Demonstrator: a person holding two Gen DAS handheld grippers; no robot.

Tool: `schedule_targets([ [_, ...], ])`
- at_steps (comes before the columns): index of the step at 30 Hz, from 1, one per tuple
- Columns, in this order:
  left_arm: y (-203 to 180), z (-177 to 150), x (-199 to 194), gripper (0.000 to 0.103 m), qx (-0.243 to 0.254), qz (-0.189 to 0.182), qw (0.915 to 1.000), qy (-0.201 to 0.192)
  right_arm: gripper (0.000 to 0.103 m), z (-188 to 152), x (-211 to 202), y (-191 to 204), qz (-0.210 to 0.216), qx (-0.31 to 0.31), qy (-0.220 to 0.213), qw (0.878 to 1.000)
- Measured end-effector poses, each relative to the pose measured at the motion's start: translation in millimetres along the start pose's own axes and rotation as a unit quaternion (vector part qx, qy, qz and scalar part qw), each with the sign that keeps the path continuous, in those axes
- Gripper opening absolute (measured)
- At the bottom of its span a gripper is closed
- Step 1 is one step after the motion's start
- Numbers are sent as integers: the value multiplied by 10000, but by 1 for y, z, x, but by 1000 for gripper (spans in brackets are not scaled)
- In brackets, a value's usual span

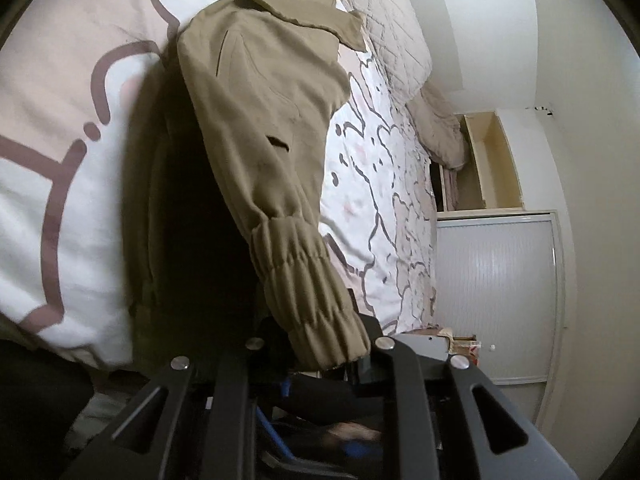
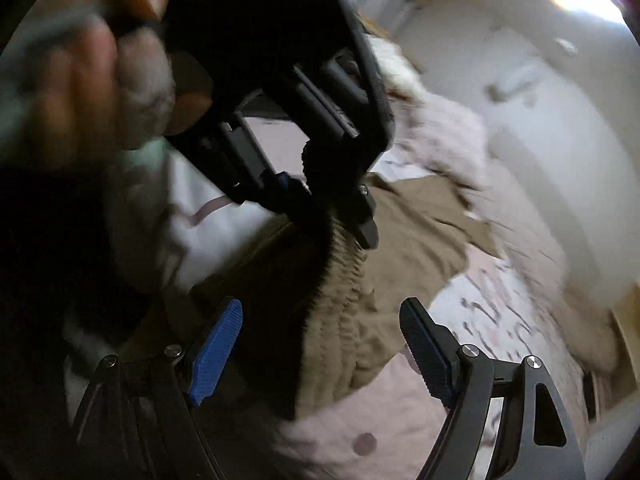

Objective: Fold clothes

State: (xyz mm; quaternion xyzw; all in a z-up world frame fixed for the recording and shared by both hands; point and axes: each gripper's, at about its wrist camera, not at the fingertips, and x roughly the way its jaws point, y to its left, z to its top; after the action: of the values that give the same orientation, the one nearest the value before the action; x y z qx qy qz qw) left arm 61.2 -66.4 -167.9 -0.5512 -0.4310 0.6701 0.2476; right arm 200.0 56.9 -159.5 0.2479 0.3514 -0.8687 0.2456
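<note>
Blue pads (image 2: 218,346) of the right tool (image 2: 320,344) stand wide apart, nothing pressed between them; the gathered cuff (image 2: 348,280) hangs just past the gap. Left tool (image 2: 340,216), gripped by a hand (image 2: 96,76), is clenched on that cuff and lifts the sleeve. Khaki jacket (image 1: 264,92) lies spread on the bed (image 1: 60,160), collar (image 1: 296,12) toward the quilt (image 1: 396,32). White cabinet (image 1: 496,300) beside the bed.

Above the khaki jacket (image 2: 400,240), the left gripper (image 2: 340,216) seems clamped on its ribbed cuff (image 2: 344,280), while the right gripper (image 2: 320,340) gapes empty below it.
</note>
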Motion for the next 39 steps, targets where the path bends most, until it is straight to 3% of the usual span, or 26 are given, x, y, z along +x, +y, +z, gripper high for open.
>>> schedule_targets([
  [2,1,-2,1,20,-65,2,10000,-23,81,-3,21,5,-492,188,218,9984],
  [6,14,-10,5,20,-303,225,9992,-127,81,-22,55,1,-1485,-77,828,9854],
  [8,27,-18,12,20,-461,426,9980,-68,81,-31,51,-8,-1774,-262,919,9795],
  [11,41,-32,28,20,-746,571,9955,131,81,-38,44,-25,-1761,-331,1072,9780],
  [14,49,-45,38,20,-872,772,9929,229,81,-38,49,-32,-1385,-479,1199,9819],
  [21,52,-52,31,20,-1041,967,9895,257,81,-42,39,-34,274,-780,998,9916],
  [24,41,-55,24,20,-878,1062,9901,254,81,-37,17,-31,1019,-864,885,9871],
  [27,23,-52,1,20,-499,1229,9911,111,80,-22,-2,-47,1757,-401,800,9804],
  [28,14,-49,-11,20,-342,1299,9909,-11,77,-17,-10,-53,2024,-164,780,9760],
  [29,9,-47,-18,20,-197,1371,9903,-126,63,-11,-12,-61,2305,106,782,9699],
  [30,1,-44,-23,20,-8,1467,9889,-250,54,-5,-9,-69,2374,349,814,9674],
  [33,-19,-28,-30,20,615,1654,9825,-602,46,3,4,-83,2360,843,913,9638],
  [36,-24,-6,-5,20,984,1759,9773,-653,44,0,28,-82,2373,1052,1236,9578],
  [39,-8,7,34,20,1219,2563,9582,-365,44,-7,53,-78,2454,1161,1690,9475],
])
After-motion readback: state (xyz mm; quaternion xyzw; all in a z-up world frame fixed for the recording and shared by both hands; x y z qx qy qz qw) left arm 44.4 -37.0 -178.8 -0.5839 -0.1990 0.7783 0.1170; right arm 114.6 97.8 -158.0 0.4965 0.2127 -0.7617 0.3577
